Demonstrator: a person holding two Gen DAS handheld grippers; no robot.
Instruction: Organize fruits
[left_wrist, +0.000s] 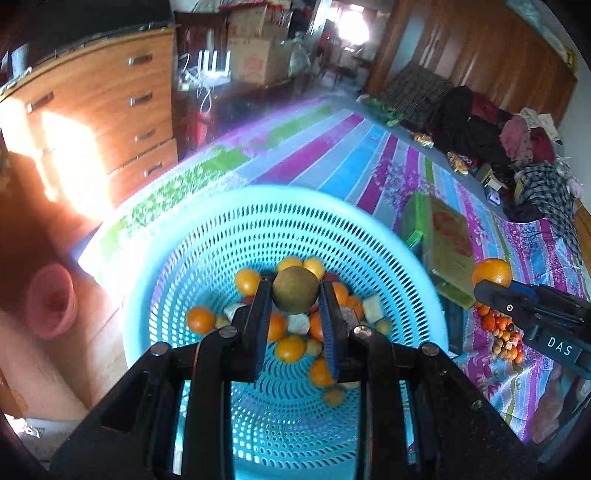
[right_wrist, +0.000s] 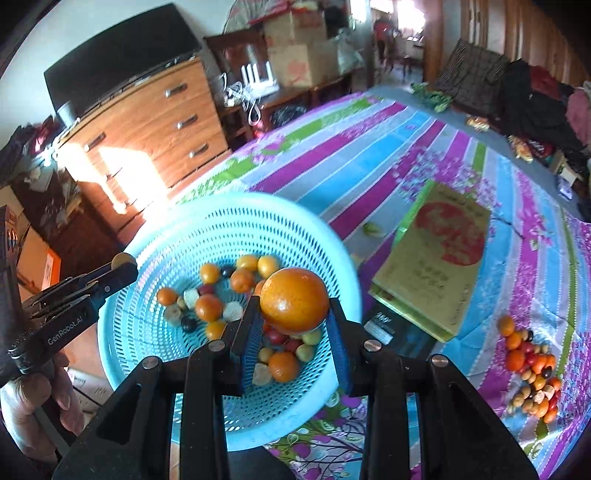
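Note:
A light blue perforated basket (left_wrist: 207, 236) (right_wrist: 184, 218) sits on the striped bedspread and holds several small fruits (left_wrist: 291, 349) (right_wrist: 208, 306). My left gripper (left_wrist: 295, 291) is shut on a round olive-brown fruit (left_wrist: 295, 288) and holds it above the basket's middle. My right gripper (right_wrist: 293, 304) is shut on a large orange (right_wrist: 294, 300) above the basket's right side. The right gripper and its orange (left_wrist: 492, 272) also show at the right of the left wrist view. The left gripper (right_wrist: 110, 273) shows at the left of the right wrist view. A pile of small fruits (right_wrist: 532, 373) (left_wrist: 502, 338) lies on the bedspread to the right.
A flat green and gold box (right_wrist: 439, 254) (left_wrist: 447, 243) lies on the bed right of the basket, with a dark object (right_wrist: 399, 336) by it. A wooden drawer chest (right_wrist: 155, 122) stands at the left. Clothes (left_wrist: 480, 125) are heaped at the bed's far side. A pink bowl (left_wrist: 51, 301) sits on the floor.

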